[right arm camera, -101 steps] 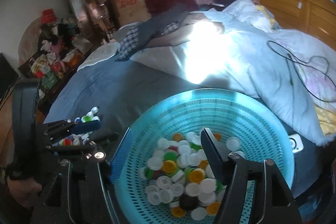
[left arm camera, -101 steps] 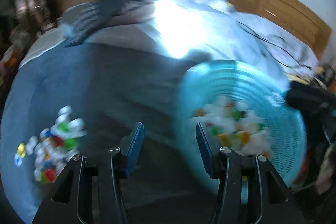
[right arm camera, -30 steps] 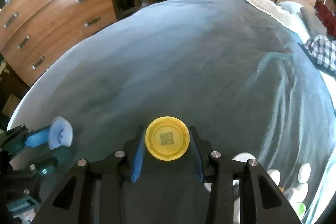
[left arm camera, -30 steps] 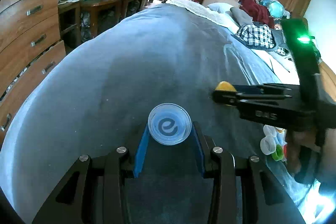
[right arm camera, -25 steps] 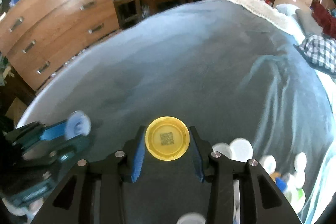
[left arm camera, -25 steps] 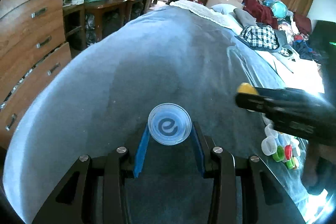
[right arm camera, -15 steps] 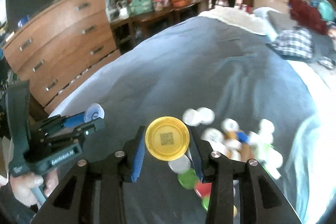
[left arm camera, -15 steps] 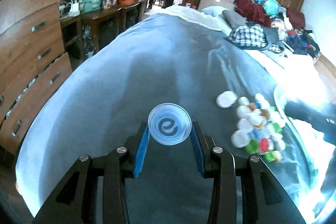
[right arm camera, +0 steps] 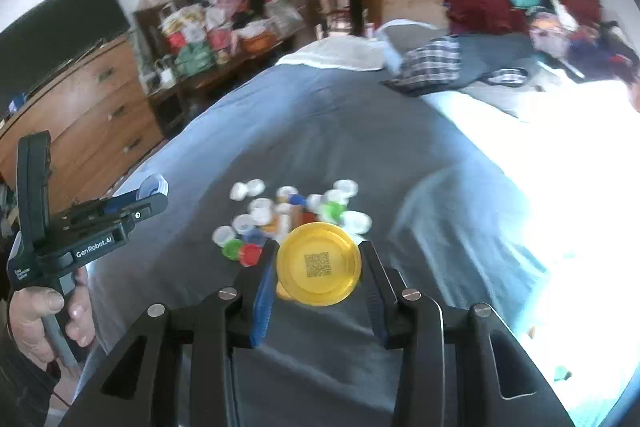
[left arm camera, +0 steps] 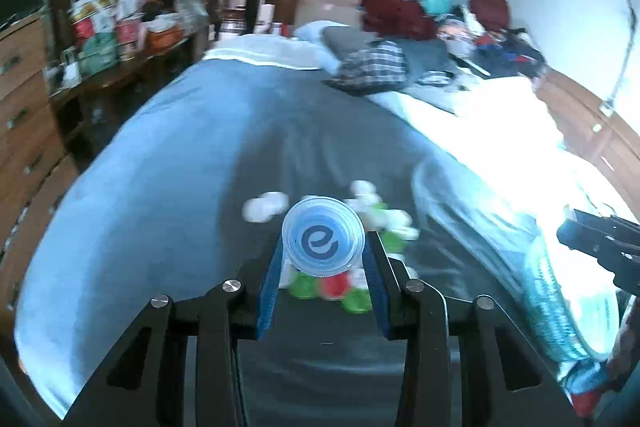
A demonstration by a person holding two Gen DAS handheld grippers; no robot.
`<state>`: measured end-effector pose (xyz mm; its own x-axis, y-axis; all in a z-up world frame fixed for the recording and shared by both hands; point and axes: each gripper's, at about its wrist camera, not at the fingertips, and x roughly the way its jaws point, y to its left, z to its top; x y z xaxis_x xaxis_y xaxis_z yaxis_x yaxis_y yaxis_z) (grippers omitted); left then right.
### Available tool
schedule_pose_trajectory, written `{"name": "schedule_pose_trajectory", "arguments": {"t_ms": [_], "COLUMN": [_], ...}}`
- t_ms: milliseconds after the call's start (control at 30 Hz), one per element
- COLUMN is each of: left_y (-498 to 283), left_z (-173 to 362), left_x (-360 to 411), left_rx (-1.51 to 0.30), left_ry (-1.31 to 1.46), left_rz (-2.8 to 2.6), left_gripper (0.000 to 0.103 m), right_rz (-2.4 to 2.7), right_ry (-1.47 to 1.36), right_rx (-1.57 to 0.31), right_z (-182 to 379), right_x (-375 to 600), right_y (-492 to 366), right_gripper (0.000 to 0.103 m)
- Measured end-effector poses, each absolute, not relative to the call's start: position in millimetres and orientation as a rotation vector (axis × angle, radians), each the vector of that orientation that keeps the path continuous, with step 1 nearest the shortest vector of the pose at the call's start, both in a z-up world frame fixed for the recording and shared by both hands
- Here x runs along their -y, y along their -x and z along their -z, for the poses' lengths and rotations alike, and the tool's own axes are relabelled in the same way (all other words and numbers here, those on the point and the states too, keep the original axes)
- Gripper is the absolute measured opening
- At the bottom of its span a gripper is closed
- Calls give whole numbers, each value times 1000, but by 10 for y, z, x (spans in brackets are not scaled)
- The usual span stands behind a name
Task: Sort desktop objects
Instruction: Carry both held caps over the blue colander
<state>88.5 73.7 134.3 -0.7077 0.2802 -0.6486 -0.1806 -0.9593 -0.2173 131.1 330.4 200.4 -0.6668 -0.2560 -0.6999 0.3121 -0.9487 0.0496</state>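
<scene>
In the left wrist view my left tongs (left arm camera: 323, 259) are clamped on a clear lid (left arm camera: 323, 235) with a blue "e" on it, the pads pressing its rim from both sides. Beyond it a blurred heap of caps (left arm camera: 360, 227), white, green and red, lies on the grey bed (left arm camera: 168, 195). To the right of the heap the rim of the teal basket (left arm camera: 548, 291) shows, washed out by bright light, and the tip of my right tongs (left arm camera: 600, 239) pokes in above it.

In the right wrist view my right tongs (right arm camera: 318, 267) are clamped on a yellow lid (right arm camera: 319, 264) that bears a square code. The caps (right arm camera: 280, 215) lie on the bed (right arm camera: 360, 131) just past the lid. At the left edge my left hand (right arm camera: 44, 319) grips the handle of the left tongs (right arm camera: 154, 193), which hold the clear lid (right arm camera: 151, 185) edge-on, well apart from the caps. A wooden dresser (right arm camera: 88, 107) stands behind them.
</scene>
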Motion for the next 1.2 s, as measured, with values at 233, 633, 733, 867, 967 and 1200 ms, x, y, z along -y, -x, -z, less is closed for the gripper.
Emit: {"name": "schedule_pose_trajectory", "arguments": {"t_ms": [233, 633, 733, 867, 967, 1200], "left_y": [-1039, -1283, -1337, -1394, -1418, -1392], "left_z": [-1568, -1917, -1986, -2038, -2045, -1941], "left_x": [-1439, -2689, -2961, -3322, -3580, -4059], "left_rx": [102, -26, -58, -104, -137, -203], "left_ry": [1007, 941, 939, 938, 953, 1052], "left_rz": [-2569, -2406, -2375, -2328, -2290, -2176], "left_gripper": [34, 34, 34, 34, 34, 34], "right_rz": [2718, 2878, 2907, 2940, 2951, 2948], "right_ry": [-1048, -1027, -1028, -1029, -1047, -1161], "right_rx": [-8, 131, 172, 219, 243, 275], "right_z": [-2164, -2249, -2246, -2248, -2231, -2154], "right_x": [-3992, -5010, -5265, -5537, -5729, -6032], "right_y": [-1652, -2205, -2318, -2432, -2473, -2427], "right_gripper": [43, 43, 43, 43, 43, 43]}}
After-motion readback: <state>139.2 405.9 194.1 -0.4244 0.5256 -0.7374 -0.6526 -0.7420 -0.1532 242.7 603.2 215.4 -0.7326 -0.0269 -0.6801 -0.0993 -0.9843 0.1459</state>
